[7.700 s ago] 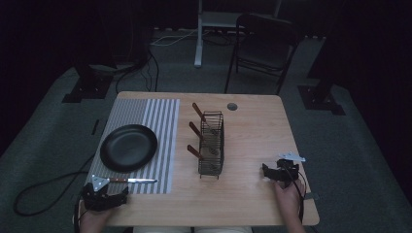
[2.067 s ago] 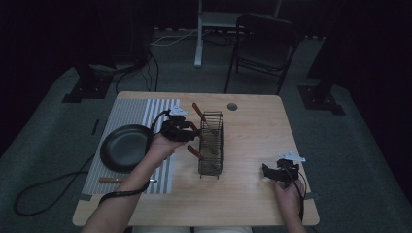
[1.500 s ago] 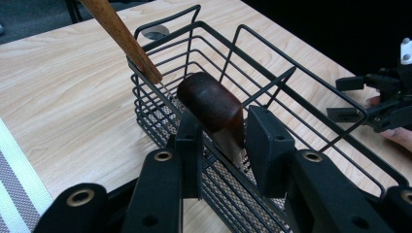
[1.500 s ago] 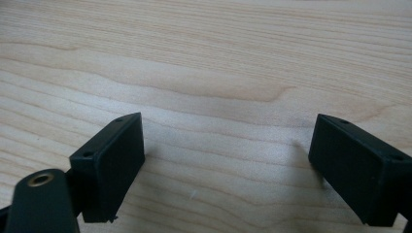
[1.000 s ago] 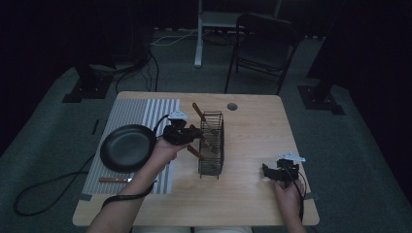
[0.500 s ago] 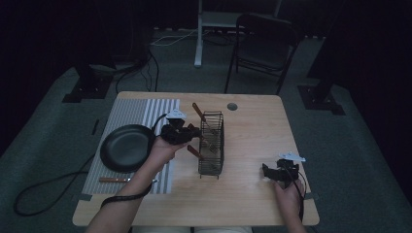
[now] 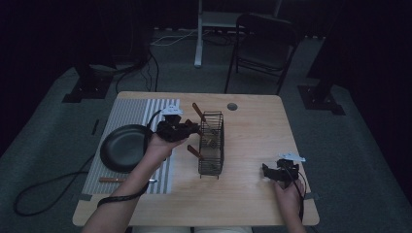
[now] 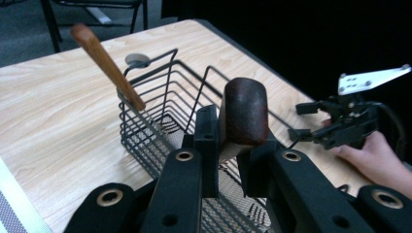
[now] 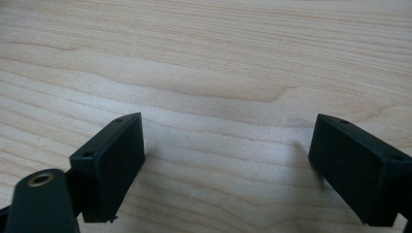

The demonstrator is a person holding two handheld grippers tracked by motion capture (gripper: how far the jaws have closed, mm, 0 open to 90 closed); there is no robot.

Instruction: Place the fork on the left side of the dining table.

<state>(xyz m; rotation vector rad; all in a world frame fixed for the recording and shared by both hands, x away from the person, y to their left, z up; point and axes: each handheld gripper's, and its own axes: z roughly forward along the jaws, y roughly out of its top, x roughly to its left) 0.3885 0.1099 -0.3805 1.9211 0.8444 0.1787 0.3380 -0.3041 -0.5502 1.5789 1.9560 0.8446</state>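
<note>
— Wooden-handled utensil (image 8: 244, 116): where is it?
— Clamped by its handle end in the left claw (image 8: 228, 145), at the left side of the wire basket (image 7: 212, 143), mid-counter (image 7: 252, 194).
— Why that grip?
— Probably so its working end can stand in the basket beside another handle (image 8: 107, 65).
— The right claw (image 9: 226, 160)?
— Wide, holding nothing, resting at the near right.

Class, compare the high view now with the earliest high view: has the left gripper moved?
Yes. The left gripper has gone from the table's near left corner up to the wire basket, where it grips a wooden handle.
</note>
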